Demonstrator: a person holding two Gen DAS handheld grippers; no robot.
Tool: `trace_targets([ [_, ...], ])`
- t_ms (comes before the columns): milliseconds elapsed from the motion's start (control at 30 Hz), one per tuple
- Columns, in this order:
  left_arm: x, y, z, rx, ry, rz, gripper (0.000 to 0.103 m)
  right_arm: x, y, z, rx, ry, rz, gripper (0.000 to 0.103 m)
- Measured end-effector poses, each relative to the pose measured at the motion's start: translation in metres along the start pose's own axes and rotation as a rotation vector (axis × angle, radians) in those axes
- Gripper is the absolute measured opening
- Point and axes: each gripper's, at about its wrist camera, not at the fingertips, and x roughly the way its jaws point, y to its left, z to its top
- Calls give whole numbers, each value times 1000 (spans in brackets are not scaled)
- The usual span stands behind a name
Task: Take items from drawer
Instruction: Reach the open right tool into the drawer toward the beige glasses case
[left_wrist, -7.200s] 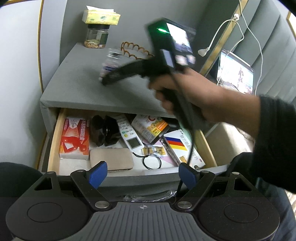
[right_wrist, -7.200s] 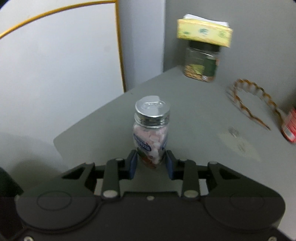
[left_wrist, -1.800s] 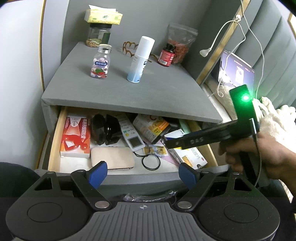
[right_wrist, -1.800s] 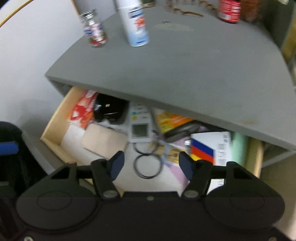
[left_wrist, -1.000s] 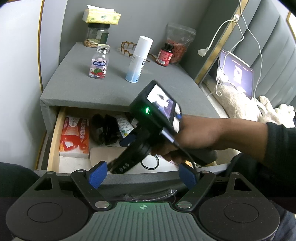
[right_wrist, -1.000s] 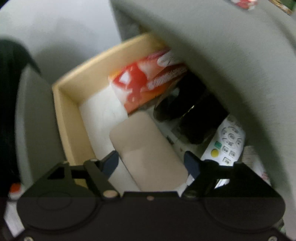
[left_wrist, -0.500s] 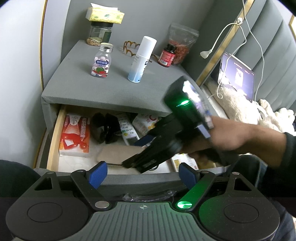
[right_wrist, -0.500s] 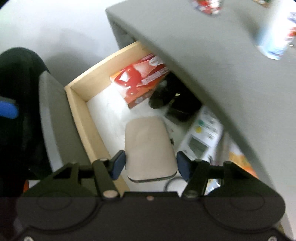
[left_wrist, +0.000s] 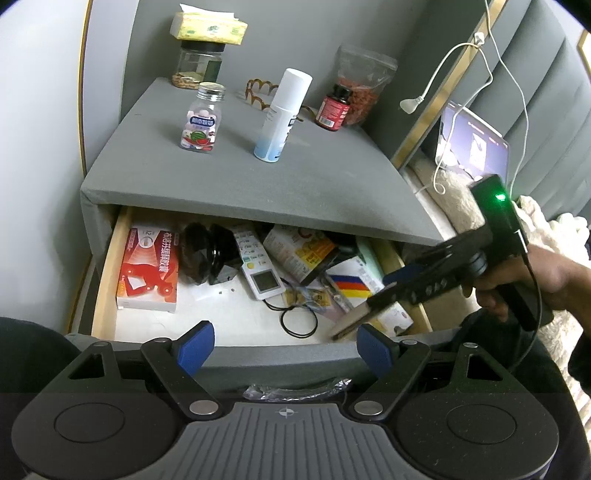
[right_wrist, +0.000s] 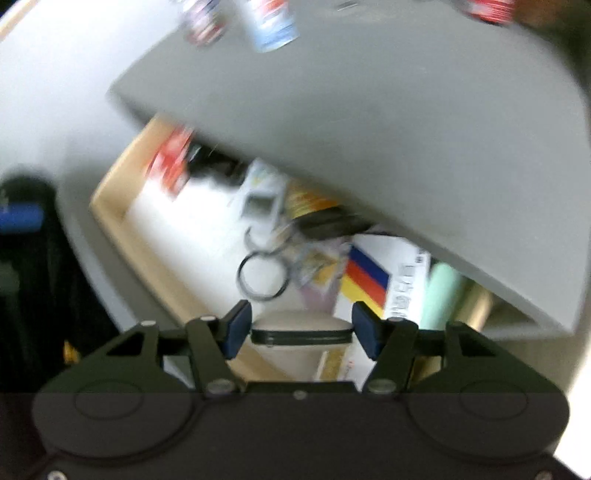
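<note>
The left wrist view is sharp and evenly lit, bowed at its fisheye edges, while the right wrist view smears with motion blur.

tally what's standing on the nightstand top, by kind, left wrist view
Bottles: 3: candy bottle, white spray bottle, red supplement bottle
Jars: 1: glass jar, with a tissue pack on its lid
Bags: 1: snack bag
Hair clips: 1: amber clip
Total: 7

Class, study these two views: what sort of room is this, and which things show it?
Probably a bedroom: a grey fabric-covered nightstand with an open wooden drawer stands beside a grey padded headboard, with fluffy cream bedding nearby.
</note>
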Motion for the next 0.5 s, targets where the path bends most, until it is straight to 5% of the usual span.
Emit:
trace_targets([
  [267, 1, -2, 0, 4, 2, 2, 80, -32, -17, -19, 64, -135, -106, 63],
  [500, 0, -3, 0, 6, 0, -1, 80, -19, -14, -12, 127, -73, -64, 70],
])
